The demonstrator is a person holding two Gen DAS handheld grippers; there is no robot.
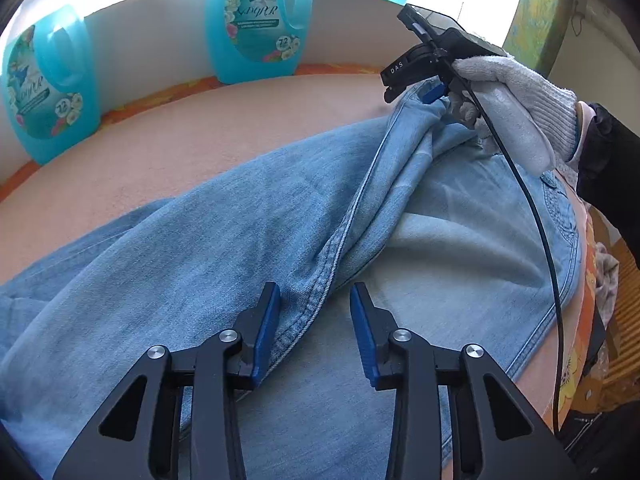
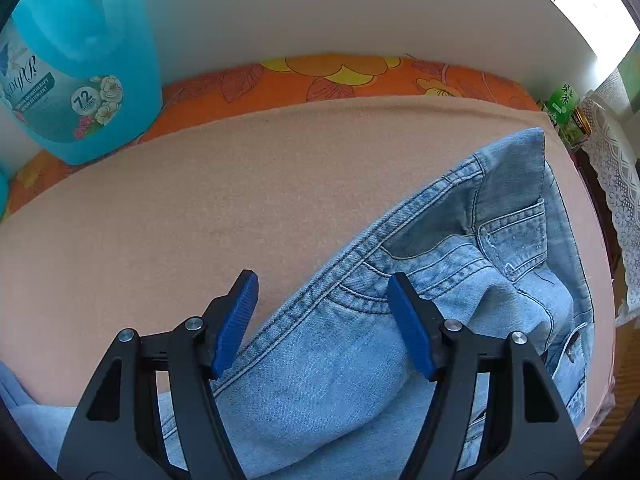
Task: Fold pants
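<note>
Jeans [image 1: 248, 240] are lying spread on a peach blanket [image 1: 208, 128], filling the lower and middle part of the left wrist view. Left claw [image 1: 314, 300] is standing partly open at bottom centre, its blue pads [image 1: 266, 332] straddling a raised seam fold [image 1: 320, 280]; the left pad is touching the denim, the right pad is clear of it, so nothing is clamped. Right claw [image 2: 322, 296] is standing wide open at bottom centre of the right wrist view, its pads either side of the waistband seam [image 2: 344, 264], gripping nothing. In the left view's upper right a gloved hand [image 1: 516, 104] is holding that claw over the jeans. Teal bottles [image 1: 256, 20] are standing along the upper left edge, by the white wall [image 2: 340, 12].
</note>
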